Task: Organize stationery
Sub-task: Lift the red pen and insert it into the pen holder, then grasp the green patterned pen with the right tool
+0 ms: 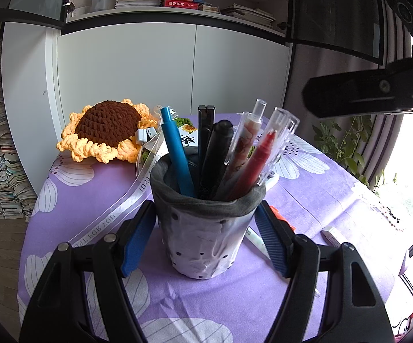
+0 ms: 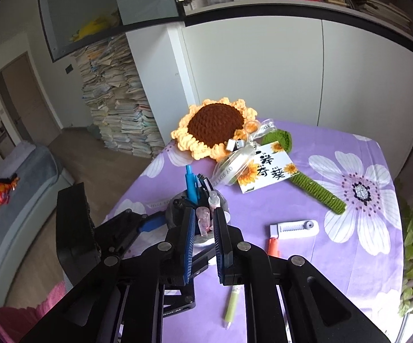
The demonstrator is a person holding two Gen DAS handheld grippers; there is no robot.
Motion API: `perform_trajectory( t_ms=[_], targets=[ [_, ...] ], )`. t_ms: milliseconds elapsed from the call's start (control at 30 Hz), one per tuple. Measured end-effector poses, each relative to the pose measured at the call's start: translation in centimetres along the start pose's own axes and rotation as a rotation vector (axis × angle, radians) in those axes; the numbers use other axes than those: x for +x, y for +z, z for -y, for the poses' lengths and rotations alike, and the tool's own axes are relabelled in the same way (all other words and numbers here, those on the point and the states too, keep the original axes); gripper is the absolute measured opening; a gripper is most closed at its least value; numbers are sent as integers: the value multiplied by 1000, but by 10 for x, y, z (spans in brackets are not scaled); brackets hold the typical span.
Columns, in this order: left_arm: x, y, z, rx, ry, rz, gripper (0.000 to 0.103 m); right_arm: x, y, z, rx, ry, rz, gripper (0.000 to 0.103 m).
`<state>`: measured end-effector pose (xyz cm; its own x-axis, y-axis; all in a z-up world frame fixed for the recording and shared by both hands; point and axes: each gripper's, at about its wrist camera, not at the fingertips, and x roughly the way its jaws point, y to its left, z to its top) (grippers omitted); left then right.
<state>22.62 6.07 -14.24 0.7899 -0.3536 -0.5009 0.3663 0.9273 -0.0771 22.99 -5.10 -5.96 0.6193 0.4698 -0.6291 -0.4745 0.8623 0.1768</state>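
Note:
A grey pen cup (image 1: 203, 223) with a dark folded rim stands on the purple flowered tablecloth (image 1: 92, 194). It holds several pens, among them a blue pen (image 1: 176, 154), a black marker (image 1: 216, 154) and a red pen (image 1: 259, 160). My left gripper (image 1: 205, 237) has its blue pads on both sides of the cup. My right gripper (image 2: 202, 228) hovers above the cup (image 2: 177, 208); its jaws stand narrowly apart with a pink-capped pen (image 2: 203, 218) between them. A green pen (image 2: 232, 303) lies on the cloth below the right gripper.
A crocheted sunflower (image 2: 215, 125) with a green stem (image 2: 317, 191), ribbon and a card (image 2: 266, 168) lies at the back of the table. A white utility knife (image 2: 295, 228) and an orange item (image 2: 273, 247) lie right of the cup. An eraser (image 1: 335, 235) lies near the right edge.

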Motion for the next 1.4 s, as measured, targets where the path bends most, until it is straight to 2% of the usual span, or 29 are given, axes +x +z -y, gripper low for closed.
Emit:
perform_trajectory(
  t_ms=[133, 200, 300, 433, 633, 700, 767, 967, 1133, 1400],
  targets=[
    [0, 0, 0, 0, 0, 0, 71, -13, -9, 9, 30, -23, 14, 12],
    [0, 0, 0, 0, 0, 0, 71, -8, -16, 16, 43, -49, -28, 12],
    [0, 0, 0, 3, 3, 2, 71, 14, -32, 29, 72, -87, -136, 12],
    [-2, 0, 1, 6, 11, 12, 79, 41, -55, 45, 121, -76, -249, 12],
    [0, 2, -7, -38, 20, 11, 80, 69, -68, 44, 117, -58, -319, 12],
    [0, 3, -7, -40, 16, 11, 78, 75, -69, 41, 107, -53, -331, 12],
    [-1, 2, -5, -33, 7, 16, 70, 81, -71, 37, 87, -60, -345, 12],
    [-1, 3, -5, -31, 7, 16, 70, 93, -79, 32, 49, -95, -382, 12],
    [-1, 3, -5, -32, 7, 16, 70, 87, -85, 32, 28, -115, -373, 12],
    [-1, 2, -5, -31, 8, 16, 71, 49, -107, 39, -53, -154, -447, 12]
  ],
)
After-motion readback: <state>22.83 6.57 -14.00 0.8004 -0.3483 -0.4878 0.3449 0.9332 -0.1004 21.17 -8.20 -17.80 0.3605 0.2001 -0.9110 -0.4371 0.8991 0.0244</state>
